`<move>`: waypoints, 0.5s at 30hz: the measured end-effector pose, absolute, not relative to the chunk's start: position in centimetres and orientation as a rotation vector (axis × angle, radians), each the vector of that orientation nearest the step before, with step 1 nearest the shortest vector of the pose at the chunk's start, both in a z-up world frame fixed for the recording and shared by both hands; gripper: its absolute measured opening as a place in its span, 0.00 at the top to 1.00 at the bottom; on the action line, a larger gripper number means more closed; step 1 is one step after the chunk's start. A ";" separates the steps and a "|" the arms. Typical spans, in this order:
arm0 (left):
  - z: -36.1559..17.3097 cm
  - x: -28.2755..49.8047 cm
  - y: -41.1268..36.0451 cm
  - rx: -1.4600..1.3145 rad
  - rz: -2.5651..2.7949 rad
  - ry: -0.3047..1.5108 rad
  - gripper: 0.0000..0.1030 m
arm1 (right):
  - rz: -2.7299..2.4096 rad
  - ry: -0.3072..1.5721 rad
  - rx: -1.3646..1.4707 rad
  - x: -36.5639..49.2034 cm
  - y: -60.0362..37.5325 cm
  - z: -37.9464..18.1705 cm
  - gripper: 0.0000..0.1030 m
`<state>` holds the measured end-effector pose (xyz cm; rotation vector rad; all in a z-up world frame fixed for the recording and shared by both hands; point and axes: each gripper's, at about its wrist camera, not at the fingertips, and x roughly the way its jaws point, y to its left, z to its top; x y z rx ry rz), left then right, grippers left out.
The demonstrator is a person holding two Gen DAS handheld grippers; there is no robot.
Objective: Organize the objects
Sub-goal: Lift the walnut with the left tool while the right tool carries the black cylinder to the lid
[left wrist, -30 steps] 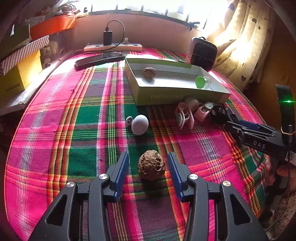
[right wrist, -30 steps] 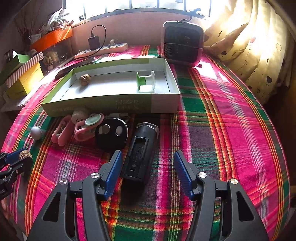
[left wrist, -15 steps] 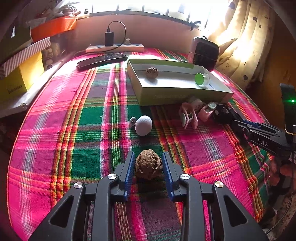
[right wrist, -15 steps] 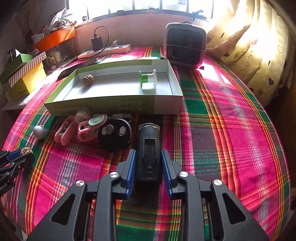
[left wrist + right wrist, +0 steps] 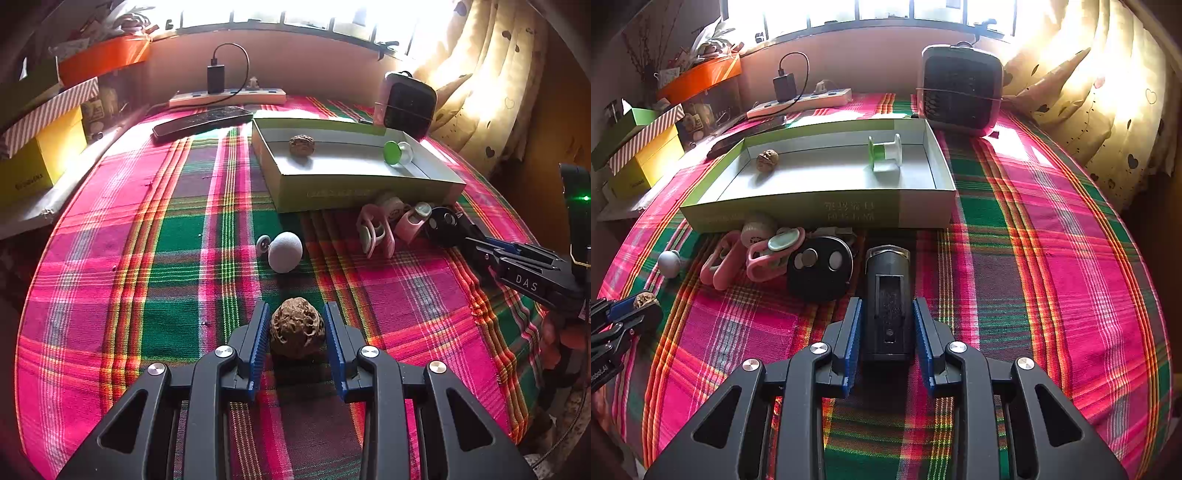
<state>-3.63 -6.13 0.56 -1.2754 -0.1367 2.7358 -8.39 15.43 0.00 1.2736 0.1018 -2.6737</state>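
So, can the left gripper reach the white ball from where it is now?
Probably not yet: the left gripper is shut on a walnut. The white ball lies just ahead on the cloth with nothing between, so once the walnut is released, the way looks free.

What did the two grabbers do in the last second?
Both closed. The left gripper shut its wide-open jaws on the walnut, and the right gripper shut on the black device, straightening it. The box with its walnut and spool, and the pink clips, stayed put.
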 end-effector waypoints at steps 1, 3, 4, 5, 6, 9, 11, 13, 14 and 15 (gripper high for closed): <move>0.6 -3.6 -6.1 -1.276 2.736 -0.138 0.73 | -2.673 0.101 1.273 -8.4 15.4 0.0 0.73; 0.5 -3.6 -6.1 -1.274 2.736 -0.136 0.73 | -2.674 0.103 1.274 -8.4 15.4 0.0 0.73; 0.5 -3.6 -6.2 -1.274 2.736 -0.138 0.73 | -2.674 0.102 1.273 -8.4 15.4 0.0 0.73; 0.5 -3.6 -6.1 -1.275 2.736 -0.137 0.73 | -2.673 0.101 1.273 -8.4 15.5 0.0 0.73; 0.5 -3.6 -6.2 -1.275 2.736 -0.136 0.73 | -2.674 0.102 1.273 -8.4 15.4 0.0 0.73; 0.5 -3.6 -6.2 -1.273 2.736 -0.146 0.73 | -2.673 0.101 1.273 -8.4 15.4 0.0 0.73; 0.5 -3.7 -6.2 -1.273 2.734 -0.143 0.73 | -2.672 0.095 1.273 -8.4 15.5 0.0 0.73; 0.5 -3.7 -6.3 -1.275 2.733 -0.146 0.73 | -2.671 0.092 1.273 -8.4 15.5 0.0 0.73; 0.5 -3.7 -6.2 -1.276 2.733 -0.140 0.73 | -2.671 0.091 1.273 -8.4 15.5 0.0 0.73; 0.5 -3.7 -6.1 -1.276 2.733 -0.139 0.73 | -2.671 0.089 1.272 -8.4 15.5 0.0 0.73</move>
